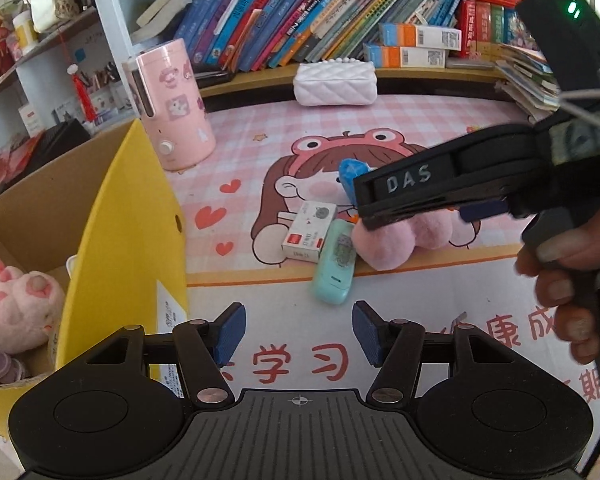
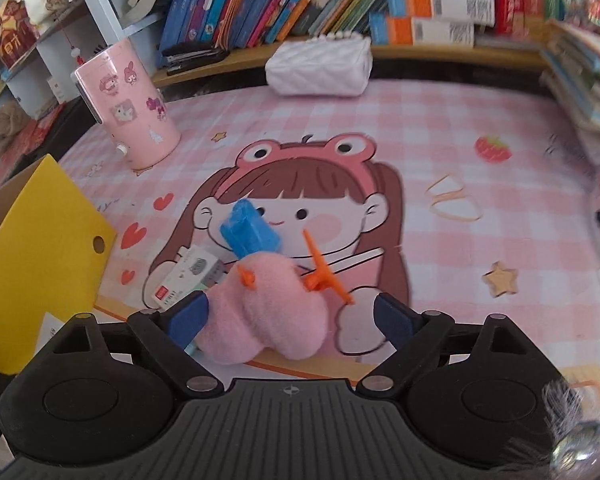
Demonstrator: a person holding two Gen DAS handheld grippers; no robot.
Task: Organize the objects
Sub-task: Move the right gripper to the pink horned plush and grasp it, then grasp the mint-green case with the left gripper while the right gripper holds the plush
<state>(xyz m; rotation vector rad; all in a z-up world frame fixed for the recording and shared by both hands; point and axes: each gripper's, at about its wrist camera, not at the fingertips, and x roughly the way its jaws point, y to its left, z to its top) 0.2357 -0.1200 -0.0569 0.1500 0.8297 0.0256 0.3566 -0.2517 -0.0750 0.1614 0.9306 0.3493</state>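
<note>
A pink plush toy (image 2: 268, 312) with orange trim and a blue pack (image 2: 250, 232) behind it lies on the cartoon desk mat. My right gripper (image 2: 290, 320) is open, its blue pads on either side of the plush, not closed on it. In the left wrist view the right gripper (image 1: 384, 208) hovers over the same plush (image 1: 384, 244). A white card box (image 1: 310, 230) and a mint green case (image 1: 336, 264) lie just left of the plush. My left gripper (image 1: 298, 334) is open and empty, near the mat's front edge.
A yellow cardboard box (image 1: 112, 240) at the left holds a pink paw plush (image 1: 16, 308). A pink cylinder (image 1: 172, 108) and a white quilted bag (image 1: 334, 84) stand behind. Bookshelves line the back; a book stack (image 2: 580, 92), rubber bands (image 2: 452, 200) and a wooden star (image 2: 500, 278) lie right.
</note>
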